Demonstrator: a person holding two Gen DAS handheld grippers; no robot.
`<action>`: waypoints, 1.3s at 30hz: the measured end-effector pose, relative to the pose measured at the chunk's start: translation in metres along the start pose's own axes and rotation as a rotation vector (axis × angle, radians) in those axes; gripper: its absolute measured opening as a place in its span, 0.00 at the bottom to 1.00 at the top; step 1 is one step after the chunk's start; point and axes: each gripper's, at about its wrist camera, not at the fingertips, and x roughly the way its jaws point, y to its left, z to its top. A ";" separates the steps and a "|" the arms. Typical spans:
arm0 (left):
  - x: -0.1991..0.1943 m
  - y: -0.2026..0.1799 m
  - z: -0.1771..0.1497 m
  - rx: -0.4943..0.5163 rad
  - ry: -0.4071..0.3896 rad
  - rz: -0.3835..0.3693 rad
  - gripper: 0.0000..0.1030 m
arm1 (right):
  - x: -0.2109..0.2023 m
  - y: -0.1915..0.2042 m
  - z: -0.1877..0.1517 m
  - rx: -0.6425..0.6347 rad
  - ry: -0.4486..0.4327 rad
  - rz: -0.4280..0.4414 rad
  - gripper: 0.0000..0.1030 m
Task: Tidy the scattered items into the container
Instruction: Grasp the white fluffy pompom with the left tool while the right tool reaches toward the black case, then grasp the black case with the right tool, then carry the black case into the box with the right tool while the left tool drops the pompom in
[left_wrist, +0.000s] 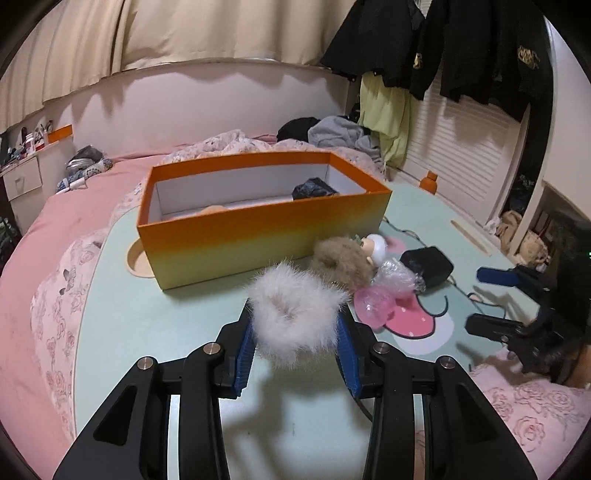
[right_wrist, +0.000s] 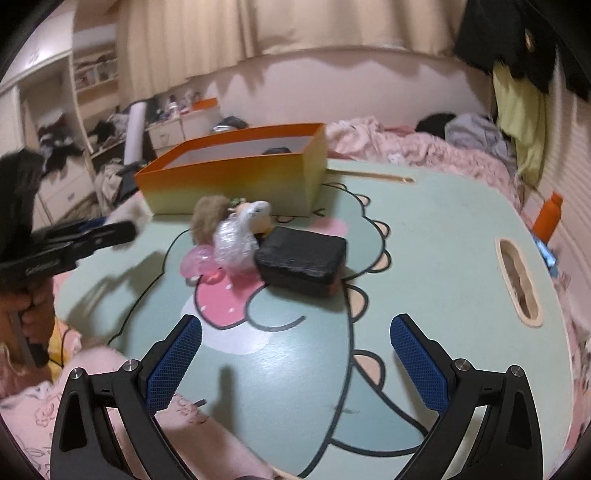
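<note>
Your left gripper (left_wrist: 297, 325) pinches a fluffy white fur scrunchie (left_wrist: 295, 314) between its blue fingers (left_wrist: 244, 354), lifted off the pale green cartoon-printed surface (left_wrist: 147, 314), in front of the open orange cardboard box (left_wrist: 258, 229). Your right gripper (right_wrist: 295, 354) hovers with fingers spread, empty, near the black rectangular pouch (right_wrist: 301, 258).

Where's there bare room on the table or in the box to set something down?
The box floor is bare in the middle, between a tan thing at its left and a dark bundle at its right. The table is bare right of the black case. It is crowded by the brown pompom and wrapped toys.
</note>
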 end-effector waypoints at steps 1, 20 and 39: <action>-0.002 0.000 0.000 0.000 -0.004 -0.001 0.40 | 0.001 -0.003 0.002 0.011 -0.001 -0.007 0.99; -0.001 0.001 -0.004 -0.012 0.005 -0.010 0.40 | 0.043 0.001 0.042 -0.075 0.036 0.064 0.65; -0.006 0.002 0.000 -0.019 -0.017 -0.018 0.40 | -0.010 -0.006 0.038 0.018 -0.149 0.115 0.65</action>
